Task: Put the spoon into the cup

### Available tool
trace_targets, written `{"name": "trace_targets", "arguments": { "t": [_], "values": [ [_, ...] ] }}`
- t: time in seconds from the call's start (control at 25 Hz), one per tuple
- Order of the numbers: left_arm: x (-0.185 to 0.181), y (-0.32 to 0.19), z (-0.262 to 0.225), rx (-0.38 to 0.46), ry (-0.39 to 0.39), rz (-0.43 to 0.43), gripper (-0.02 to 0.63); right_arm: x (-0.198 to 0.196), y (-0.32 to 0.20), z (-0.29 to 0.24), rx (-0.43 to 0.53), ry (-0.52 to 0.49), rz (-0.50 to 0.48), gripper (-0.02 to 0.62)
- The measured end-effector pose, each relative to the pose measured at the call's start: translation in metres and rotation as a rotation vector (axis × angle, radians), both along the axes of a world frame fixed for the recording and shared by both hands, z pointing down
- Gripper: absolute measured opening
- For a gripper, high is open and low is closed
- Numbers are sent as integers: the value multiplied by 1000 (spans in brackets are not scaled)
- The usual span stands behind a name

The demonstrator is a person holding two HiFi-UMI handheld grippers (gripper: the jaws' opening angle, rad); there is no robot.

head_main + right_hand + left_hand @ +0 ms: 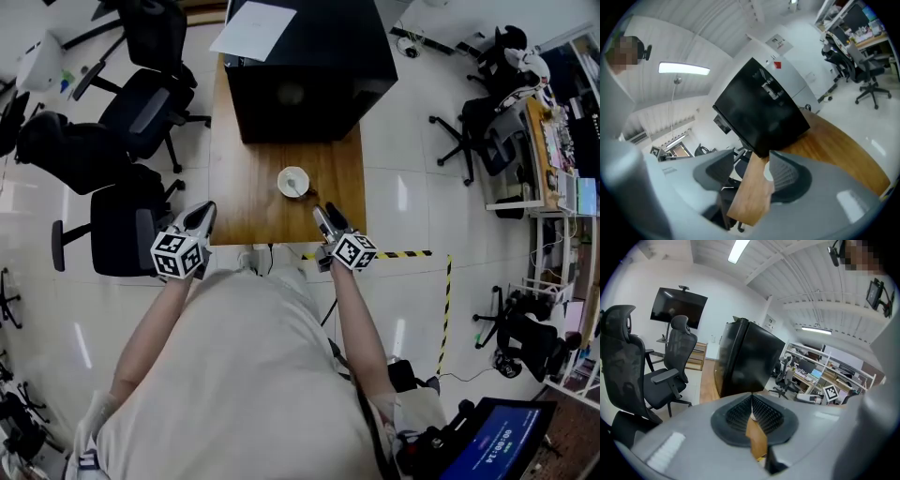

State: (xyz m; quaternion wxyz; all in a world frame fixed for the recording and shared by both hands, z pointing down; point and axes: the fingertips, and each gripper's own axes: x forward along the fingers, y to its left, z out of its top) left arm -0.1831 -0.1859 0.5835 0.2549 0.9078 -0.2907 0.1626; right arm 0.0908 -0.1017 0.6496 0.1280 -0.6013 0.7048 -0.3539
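Black mesh chairs stand on the glossy pale floor at the left. The left gripper, grey plastic with a marker cube, hovers at the near left corner of the table, a long slab of warm brown wood. Its ribbed black pads are pressed together at the tips with nothing pinched between them. A boxy black case fills the far end of the table, with a white sheet on top. Nearer, the round white cup stands right of the table's middle, and the spoon is already in it, its handle leaning over the near right rim. Just near and right of the cup, apart from it, the right gripper has its fingers spread wide and holds nothing. Striped yellow-black tape marks the floor on the right.
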Motion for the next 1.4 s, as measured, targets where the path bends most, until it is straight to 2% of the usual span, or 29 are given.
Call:
{"name": "trace_targets", "arguments": {
  "t": [0.08,0.28,0.36,0.56,0.76,0.84,0.92,1.04,1.2,1.4],
  "values": [
    [7,5,-1,2,-4,-5,0,6,0,-10,7,64,-26,238],
    [40,35,-10,-9,6,-8,0,16,21,-35,-1,353,-167,238],
    [59,49,-12,-22,8,-6,0,24,35,-51,24,386,-195,238],
    [94,83,-8,-19,8,16,0,46,74,-70,74,375,-175,238],
    [114,126,-14,17,-7,9,0,65,121,-70,102,643,-205,193],
    [113,144,-16,12,-1,-20,0,69,138,-69,113,661,-226,187],
    [104,160,-16,-26,43,-74,0,72,150,-68,123,660,-227,178],
    [88,179,-12,-95,127,-162,0,85,161,-73,150,700,-150,132],
    [82,208,-4,-113,122,-212,0,104,179,-76,161,718,-33,124],
    [70,226,-10,-105,142,-256,0,92,191,-69,166,714,-53,95]
  ]
}}
